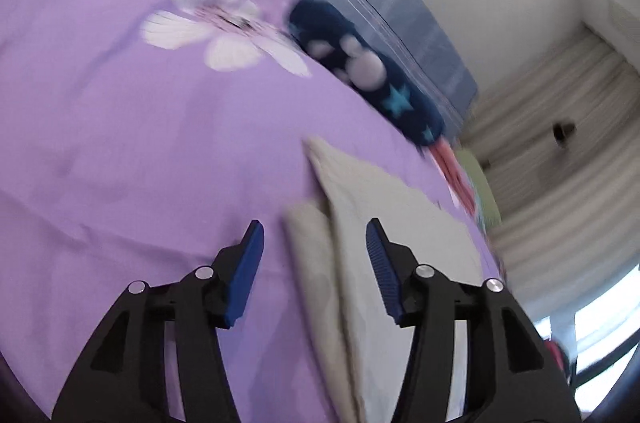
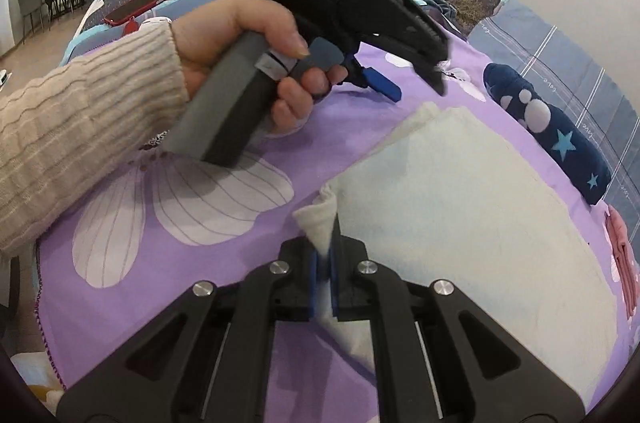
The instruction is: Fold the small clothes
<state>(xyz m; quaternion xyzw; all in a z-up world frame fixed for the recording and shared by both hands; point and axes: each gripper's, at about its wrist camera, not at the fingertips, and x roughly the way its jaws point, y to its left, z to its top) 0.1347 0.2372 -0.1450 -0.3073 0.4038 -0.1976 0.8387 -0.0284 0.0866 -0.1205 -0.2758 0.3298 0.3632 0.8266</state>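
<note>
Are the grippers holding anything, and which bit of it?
The right gripper is shut on the white cloth, pinching its near corner. The left gripper is open, holding nothing.

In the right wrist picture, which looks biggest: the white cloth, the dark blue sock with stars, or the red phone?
1. White cloth, though it is nearest the camera.
2. Dark blue sock.
3. Red phone, farthest away, so it may only look smallest.

Left tongs (image 1: 316, 243) spread apart above cream garment (image 1: 384, 243) on purple sheet (image 1: 120, 143); navy sock (image 1: 360, 67) beyond.
</note>
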